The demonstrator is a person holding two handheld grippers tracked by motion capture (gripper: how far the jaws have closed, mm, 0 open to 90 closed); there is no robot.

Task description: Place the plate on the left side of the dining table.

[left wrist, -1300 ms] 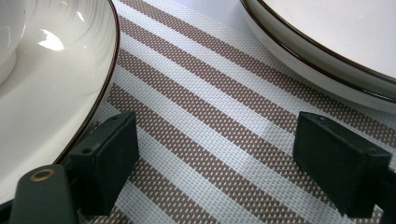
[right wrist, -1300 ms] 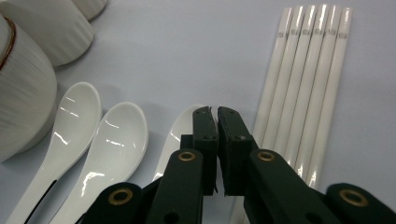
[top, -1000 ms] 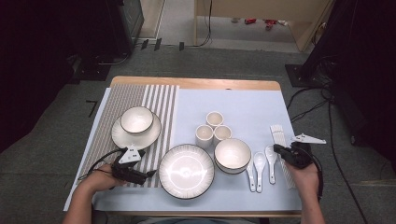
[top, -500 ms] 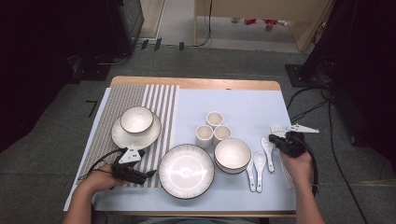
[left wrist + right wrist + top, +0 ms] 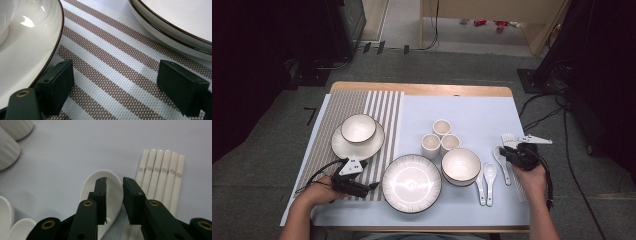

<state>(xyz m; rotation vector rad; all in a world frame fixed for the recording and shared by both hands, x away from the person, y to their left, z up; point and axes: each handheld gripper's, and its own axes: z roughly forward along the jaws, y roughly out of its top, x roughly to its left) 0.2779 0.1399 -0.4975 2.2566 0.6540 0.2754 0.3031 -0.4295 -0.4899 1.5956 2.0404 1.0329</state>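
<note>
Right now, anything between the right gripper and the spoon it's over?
Nothing visible. The right gripper hangs directly over the spoon, bowl showing through its narrow gap. Its jaws have just been opening, with nothing pinched between them. The chopsticks lie close beside the spoon, next to one jaw.

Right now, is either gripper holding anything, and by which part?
Nothing is held. The right gripper, jaws just opening, hovers over a white ceramic spoon; the left gripper gapes over the striped placemat.

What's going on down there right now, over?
Right gripper jaws just been opening, a narrow gap, nothing between them, over a white spoon beside the chopsticks. Left gripper open, resting on the striped mat. Nothing in the way.
</note>
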